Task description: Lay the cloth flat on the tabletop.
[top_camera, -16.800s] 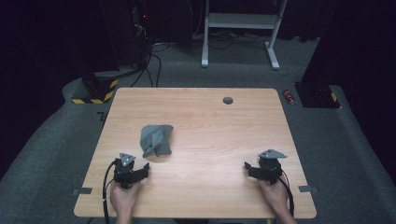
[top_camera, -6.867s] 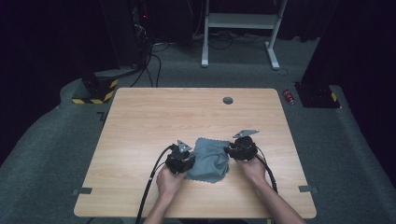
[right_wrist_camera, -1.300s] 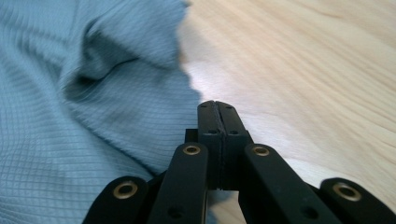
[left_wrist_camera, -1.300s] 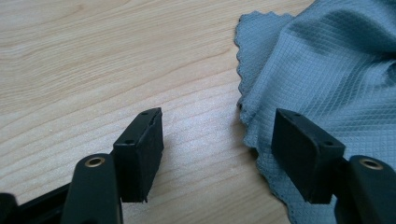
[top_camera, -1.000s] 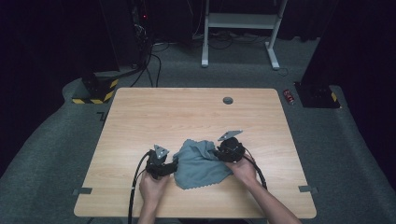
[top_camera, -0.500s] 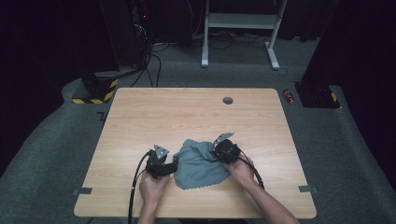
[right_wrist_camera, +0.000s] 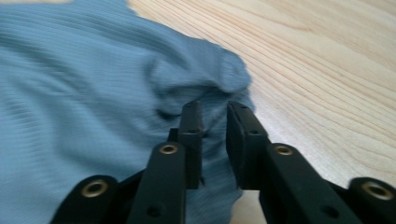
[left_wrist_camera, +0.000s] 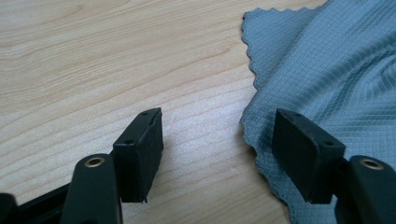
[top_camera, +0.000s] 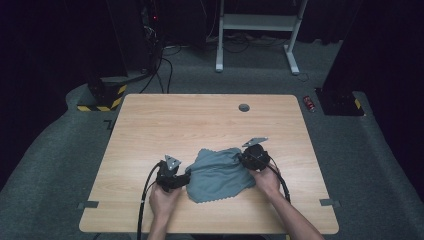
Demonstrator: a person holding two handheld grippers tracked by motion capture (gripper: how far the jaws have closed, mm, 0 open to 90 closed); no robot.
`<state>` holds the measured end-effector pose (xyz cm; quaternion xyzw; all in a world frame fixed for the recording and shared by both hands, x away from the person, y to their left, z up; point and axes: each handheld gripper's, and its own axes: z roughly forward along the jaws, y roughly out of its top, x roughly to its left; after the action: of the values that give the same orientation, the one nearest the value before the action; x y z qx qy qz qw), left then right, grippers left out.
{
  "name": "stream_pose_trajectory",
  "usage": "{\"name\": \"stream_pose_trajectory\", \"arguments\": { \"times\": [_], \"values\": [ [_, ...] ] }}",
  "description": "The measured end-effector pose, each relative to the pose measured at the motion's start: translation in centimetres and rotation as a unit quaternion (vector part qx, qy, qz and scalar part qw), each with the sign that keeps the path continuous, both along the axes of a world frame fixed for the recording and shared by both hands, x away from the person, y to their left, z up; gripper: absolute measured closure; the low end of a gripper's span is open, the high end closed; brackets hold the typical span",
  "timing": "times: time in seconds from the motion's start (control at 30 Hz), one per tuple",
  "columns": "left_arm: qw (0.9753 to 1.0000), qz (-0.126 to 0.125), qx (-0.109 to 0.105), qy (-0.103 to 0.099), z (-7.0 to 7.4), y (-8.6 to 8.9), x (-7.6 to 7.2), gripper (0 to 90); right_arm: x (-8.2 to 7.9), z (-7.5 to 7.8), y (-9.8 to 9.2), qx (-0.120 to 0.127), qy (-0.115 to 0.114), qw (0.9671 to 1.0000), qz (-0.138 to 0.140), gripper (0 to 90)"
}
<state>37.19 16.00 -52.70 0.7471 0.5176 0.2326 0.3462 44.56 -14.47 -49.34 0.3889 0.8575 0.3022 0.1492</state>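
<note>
On the table [top_camera: 150, 125], right gripper [right_wrist_camera: 215, 126] pinches the cloth [top_camera: 217, 172] corner; left gripper [left_wrist_camera: 217, 140] gapes wide beside the edge. Advise closing squarely over the hem.

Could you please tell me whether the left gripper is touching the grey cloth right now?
Cannot tell. In the left gripper view the left gripper stands open, one jaw over bare table, the other at the grey cloth's scalloped edge, hiding any contact.

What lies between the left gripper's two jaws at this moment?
In the left gripper view, bare wooden table lies between the open jaws of the left gripper; the grey cloth's zigzag edge reaches just inside the right-hand jaw.
</note>
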Motion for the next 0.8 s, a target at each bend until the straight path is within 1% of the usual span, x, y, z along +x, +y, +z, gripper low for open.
{"name": "stream_pose_trajectory", "arguments": {
  "times": [0.03,0.07,0.1,0.13,0.17,0.2,0.23,0.27,0.3,0.33,0.37,0.43,0.47,0.5,0.53,0.57,0.6,0.63,0.67,0.7,0.73,0.77,0.8],
  "values": [
    [1.0,-0.002,-0.001,-0.001,0.0,0.1,0.0,36.6,-0.5,0.2,0.0,0.003,-0.003,1.0,0.005,73.3],
    [1.0,-0.002,-0.001,-0.001,0.0,0.1,0.0,37.7,-0.5,0.2,0.0,0.003,-0.003,1.0,0.005,73.3],
    [1.0,-0.003,-0.008,0.0,0.0,0.3,0.0,38.9,-1.2,0.3,0.0,0.002,-0.002,0.9998,0.02,71.0],
    [0.9999,-0.003,-0.015,0.004,0.1,0.5,0.1,40.6,-1.5,0.2,0.0,-0.002,0.0,0.9997,0.026,70.8],
    [0.9995,-0.004,-0.028,0.011,0.3,0.8,0.2,42.4,-1.7,0.0,0.1,-0.006,0.0,0.9995,0.032,70.7],
    [0.9988,-0.003,-0.048,0.008,0.6,1.0,0.3,42.8,-2.0,-0.2,0.1,-0.01,0.001,0.9993,0.036,70.7],
    [0.9988,-0.003,-0.048,0.008,0.6,1.0,0.3,44.5,-2.0,-0.2,0.1,-0.01,0.001,0.9993,0.036,70.7],
    [0.9979,-0.005,-0.065,0.005,1.6,1.4,0.7,44.8,-2.2,-0.6,0.1,-0.016,0.002,0.9989,0.043,70.9],
    [0.9979,-0.005,-0.065,0.005,1.6,1.4,0.7,44.8,-2.2,-0.6,0.1,-0.016,0.002,0.9989,0.043,70.9],
    [0.9983,-0.009,-0.057,0.006,2.6,1.4,1.6,45.1,-2.3,-0.9,0.3,-0.022,0.001,0.9986,0.048,71.2],
    [0.9983,-0.009,-0.057,0.006,2.6,1.4,1.6,45.3,-2.4,-1.1,0.3,-0.023,0.003,0.9985,0.049,71.5],
    [0.9992,-0.007,-0.036,0.016,3.2,1.0,2.9,45.6,-2.4,-1.3,0.3,-0.023,0.001,0.9984,0.052,72.2],
    [0.9994,-0.01,-0.024,0.023,3.5,0.5,4.2,46.0,-2.5,-1.3,0.3,-0.02,-0.002,0.9985,0.052,73.0],
    [0.9994,-0.01,-0.024,0.023,3.5,0.5,4.2,46.4,-2.5,-1.3,0.3,-0.02,-0.002,0.9985,0.052,73.0],
    [0.9991,-0.021,-0.017,0.034,3.5,-0.3,5.4,46.4,-2.6,-1.3,0.3,-0.02,-0.002,0.9984,0.053,73.3],
    [0.9991,-0.021,-0.017,0.034,3.5,-0.3,5.4,46.4,-2.6,-1.3,0.3,-0.02,-0.002,0.9984,0.053,73.3],
    [0.9984,-0.032,-0.01,0.047,3.2,-1.3,6.5,46.2,-2.5,-1.4,0.3,-0.018,-0.001,0.9983,0.055,73.5],
    [0.9977,-0.04,-0.01,0.054,2.9,-1.7,7.1,46.1,-2.5,-1.4,0.2,-0.016,0.0,0.9983,0.056,73.5],
    [0.997,-0.045,-0.007,0.062,2.7,-2.3,7.6,45.8,-2.4,-1.4,0.1,-0.013,0.003,0.9984,0.056,73.5],
    [0.997,-0.045,-0.007,0.062,2.7,-2.3,7.6,45.3,-2.4,-1.4,0.1,-0.013,0.003,0.9984,0.056,73.5],
    [0.9966,-0.048,-0.006,0.066,2.4,-2.7,8.0,45.3,-2.4,-1.4,0.0,-0.008,0.005,0.9984,0.056,73.4],
    [0.9952,-0.058,-0.01,0.079,2.0,-3.5,8.8,44.3,-2.4,-1.4,0.0,-0.008,0.004,0.9983,0.057,73.4],
    [0.9948,-0.062,-0.004,0.081,1.9,-3.9,9.0,44.4,-2.4,-1.4,0.0,-0.008,0.003,0.9982,0.059,73.4]
  ]
}}
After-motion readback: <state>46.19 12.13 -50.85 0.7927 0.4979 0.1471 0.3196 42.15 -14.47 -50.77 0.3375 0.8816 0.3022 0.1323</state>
